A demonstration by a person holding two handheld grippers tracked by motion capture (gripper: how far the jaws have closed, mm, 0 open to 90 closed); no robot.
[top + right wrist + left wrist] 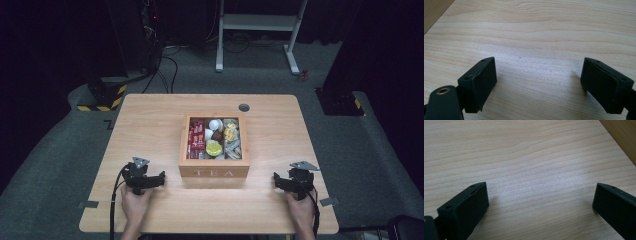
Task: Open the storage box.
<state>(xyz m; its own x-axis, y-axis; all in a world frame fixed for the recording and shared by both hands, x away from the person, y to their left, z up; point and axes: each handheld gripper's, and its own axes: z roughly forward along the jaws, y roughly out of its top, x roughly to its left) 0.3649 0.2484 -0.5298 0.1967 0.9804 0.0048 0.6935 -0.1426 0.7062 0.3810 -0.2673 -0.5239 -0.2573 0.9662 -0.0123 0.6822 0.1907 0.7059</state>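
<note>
A wooden box marked TEA (215,171) stands in the middle of the light wooden table (150,125). It holds red packets (196,137), a white pod (215,124), a yellow-green round item (213,148) and other small wrapped things. My left gripper (142,176) rests on the table to the left of the box, open, with bare wood between its jaws (540,192). My right gripper (296,179) rests to the right of the box, also open over bare wood (537,71). A hand holds each one from the near edge.
A round grommet hole (244,107) sits in the table behind the box. The box's side shows at the corner of each gripper view (624,135) (434,10). Beyond the table are a white desk frame (257,30), cables and a black-yellow striped base (102,97) on grey carpet.
</note>
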